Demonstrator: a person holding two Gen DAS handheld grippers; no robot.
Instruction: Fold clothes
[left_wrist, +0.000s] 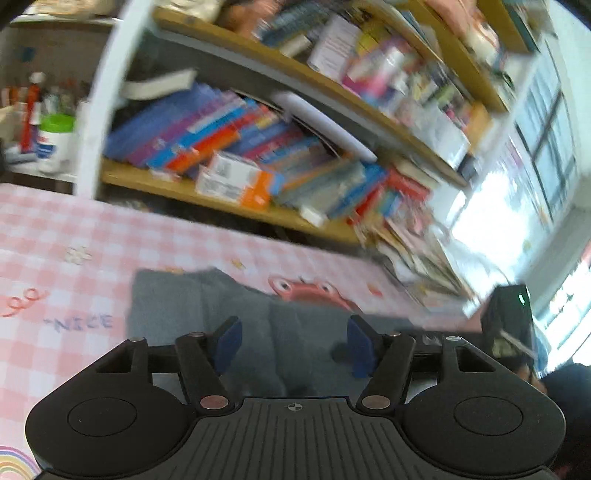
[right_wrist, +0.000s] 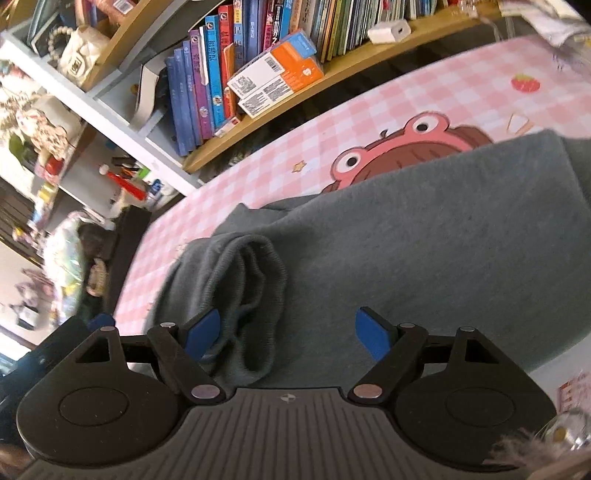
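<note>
While blurred, left view enough to read: left gripper (left_wrist: 293, 341) spread wide, nothing between the blue pads (left_wrist: 229, 341), above a grey garment (left_wrist: 207, 310). Garment flat on a pink checked cloth (left_wrist: 66, 236), near a red cartoon crab (left_wrist: 306, 290) printed there. Behind the cloth, a shelf (left_wrist: 184, 188) of tilted books (left_wrist: 207, 133), with an orange-and-white box (left_wrist: 236, 182) lying in front of them. Far left, a green-lidded jar (left_wrist: 53, 142) in a side compartment.

In the right view, right gripper (right_wrist: 288, 334) likewise wide apart and holding nothing, over the same garment (right_wrist: 424, 240). Bunched ribbed hem (right_wrist: 255, 291) and a drawcord between the fingers, close by the left pad (right_wrist: 201, 332); touching or not, cannot tell. Rest of the garment smooth, spread up and to the right, covering part of the crab print (right_wrist: 402, 144). Checked cloth (right_wrist: 424, 96) bare beyond it, strawberry print (right_wrist: 526, 83) near the far edge. Books (right_wrist: 218, 70) upright on the shelf (right_wrist: 277, 107), boxes (right_wrist: 277, 77) leaning against them, white bag (right_wrist: 79, 51) on the upper left shelf.
</note>
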